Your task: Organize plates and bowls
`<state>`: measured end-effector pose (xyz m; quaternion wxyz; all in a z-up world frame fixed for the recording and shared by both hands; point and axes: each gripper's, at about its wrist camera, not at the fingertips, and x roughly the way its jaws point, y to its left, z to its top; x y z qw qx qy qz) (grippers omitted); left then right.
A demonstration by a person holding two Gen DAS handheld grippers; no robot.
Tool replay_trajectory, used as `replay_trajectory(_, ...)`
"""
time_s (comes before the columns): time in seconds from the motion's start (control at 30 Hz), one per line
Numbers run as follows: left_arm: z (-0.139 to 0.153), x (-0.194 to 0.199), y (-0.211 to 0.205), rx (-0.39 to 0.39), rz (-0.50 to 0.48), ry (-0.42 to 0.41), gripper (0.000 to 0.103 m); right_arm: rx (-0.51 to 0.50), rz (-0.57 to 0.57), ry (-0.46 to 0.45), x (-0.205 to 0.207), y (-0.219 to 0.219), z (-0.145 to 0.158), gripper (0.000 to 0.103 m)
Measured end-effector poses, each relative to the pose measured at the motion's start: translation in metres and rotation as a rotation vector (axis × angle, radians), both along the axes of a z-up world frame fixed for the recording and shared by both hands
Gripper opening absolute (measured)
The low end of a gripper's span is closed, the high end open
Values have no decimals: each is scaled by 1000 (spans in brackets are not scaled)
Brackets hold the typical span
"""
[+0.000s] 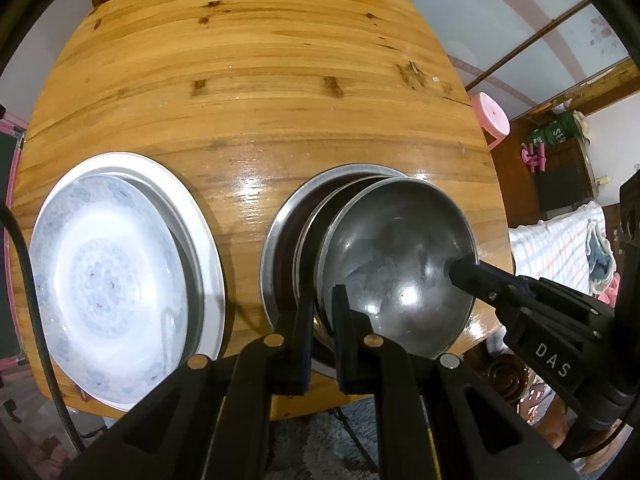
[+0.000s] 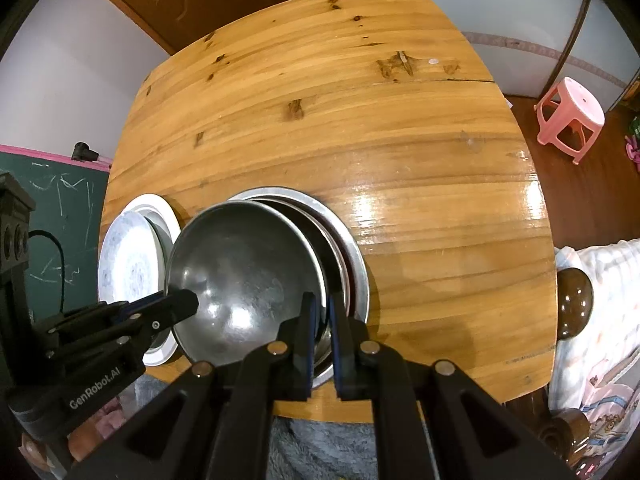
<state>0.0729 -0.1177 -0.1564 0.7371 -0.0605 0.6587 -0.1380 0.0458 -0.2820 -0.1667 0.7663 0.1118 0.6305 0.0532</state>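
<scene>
A steel bowl is held just above a stack of steel plates near the table's front edge. My left gripper is shut on the bowl's left rim. My right gripper is shut on its right rim; one of its fingers shows inside the bowl in the left wrist view. To the left, a patterned white bowl sits in a white plate.
The wooden table stretches away behind the dishes. A pink stool stands on the floor to the right. A bed is at right, a chalkboard at left.
</scene>
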Motion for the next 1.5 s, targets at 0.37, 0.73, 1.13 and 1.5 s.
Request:
replay_trajectory(0.37,1,-1,2,5,-10,-4,6,-27,15,5,-2,5,1,7)
replay_trajectory(0.73,4,-3,2,5,-14,-9,21,-60,37,-4,-4,10,2,10)
replay_trajectory(1.13,33,-8,4,-5,0,-136,65,-61,35,-78,-11,9,22,12)
replay_trajectory(1.5,69,-5,23,-84,30,-216,83,-69,25,-216,-23,4,63,58)
